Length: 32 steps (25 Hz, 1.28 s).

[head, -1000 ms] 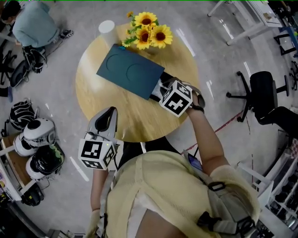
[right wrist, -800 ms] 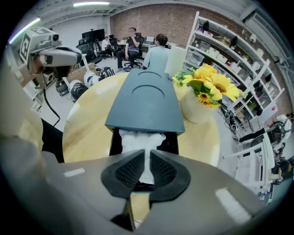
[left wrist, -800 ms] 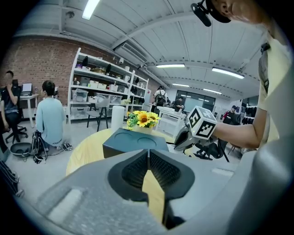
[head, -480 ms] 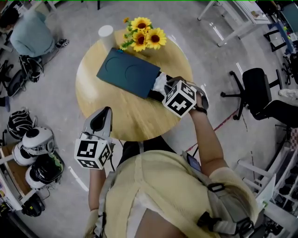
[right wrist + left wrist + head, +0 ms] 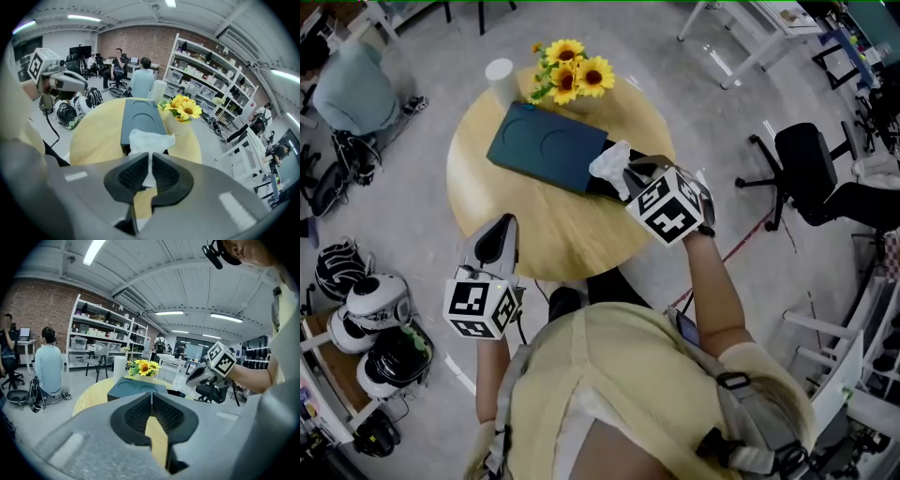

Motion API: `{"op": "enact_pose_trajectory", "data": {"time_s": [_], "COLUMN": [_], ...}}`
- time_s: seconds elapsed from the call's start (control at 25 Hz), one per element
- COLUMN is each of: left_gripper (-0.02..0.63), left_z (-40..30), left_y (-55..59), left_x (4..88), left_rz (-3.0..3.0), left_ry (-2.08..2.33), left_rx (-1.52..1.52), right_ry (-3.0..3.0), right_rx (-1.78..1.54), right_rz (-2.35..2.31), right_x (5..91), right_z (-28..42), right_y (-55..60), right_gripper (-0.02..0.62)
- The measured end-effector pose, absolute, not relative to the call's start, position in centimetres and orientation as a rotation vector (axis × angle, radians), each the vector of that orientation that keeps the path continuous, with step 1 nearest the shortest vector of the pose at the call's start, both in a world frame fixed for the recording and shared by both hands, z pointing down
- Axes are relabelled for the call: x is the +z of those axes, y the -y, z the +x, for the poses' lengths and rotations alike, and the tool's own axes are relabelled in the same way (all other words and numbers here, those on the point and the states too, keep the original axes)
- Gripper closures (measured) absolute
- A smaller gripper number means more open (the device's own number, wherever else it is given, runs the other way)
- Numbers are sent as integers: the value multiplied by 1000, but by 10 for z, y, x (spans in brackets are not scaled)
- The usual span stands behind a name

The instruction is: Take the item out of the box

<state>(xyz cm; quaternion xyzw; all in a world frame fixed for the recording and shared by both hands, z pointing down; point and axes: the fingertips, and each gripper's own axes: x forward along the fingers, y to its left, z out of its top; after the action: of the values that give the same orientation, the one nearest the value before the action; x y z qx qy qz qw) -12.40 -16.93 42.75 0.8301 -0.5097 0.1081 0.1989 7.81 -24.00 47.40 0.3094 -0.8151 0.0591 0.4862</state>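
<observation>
A dark teal flat box (image 5: 546, 147) lies on the round wooden table (image 5: 553, 234). A crumpled white item (image 5: 609, 161) sticks out of the box's near end. My right gripper (image 5: 625, 174) has this white item (image 5: 150, 140) between its pads and pinched there, its jaws closing on it. In the right gripper view the box (image 5: 139, 117) lies straight ahead, just beyond my right gripper (image 5: 150, 169). My left gripper (image 5: 499, 232) hovers at the table's near left edge, apart from the box. It is shut and empty, seen as my left gripper (image 5: 151, 405) in its own view.
A vase of sunflowers (image 5: 568, 77) and a white cylinder (image 5: 500, 72) stand at the table's far edge. Helmets (image 5: 366, 314) lie on the floor at left, and a seated person (image 5: 352, 84) is at far left. A black office chair (image 5: 811, 169) stands to the right.
The white item has come further out of the box's near end as my right gripper drew back with it. My left gripper has barely moved.
</observation>
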Motion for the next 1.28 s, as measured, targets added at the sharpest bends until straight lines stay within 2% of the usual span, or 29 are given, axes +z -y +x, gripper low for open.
{"op": "enact_pose_trajectory", "data": {"time_s": [1.28], "left_gripper": [600], "left_z": [-142], "left_y": [147], "left_x": [394], "left_rz": [2374], "left_ry": [1464], "left_rx": [279], "right_ry": [2457], "right_rx": [329], "right_rz": [882], "right_x": [386], "right_z": [45], "right_y": [162], "right_gripper": [569]}}
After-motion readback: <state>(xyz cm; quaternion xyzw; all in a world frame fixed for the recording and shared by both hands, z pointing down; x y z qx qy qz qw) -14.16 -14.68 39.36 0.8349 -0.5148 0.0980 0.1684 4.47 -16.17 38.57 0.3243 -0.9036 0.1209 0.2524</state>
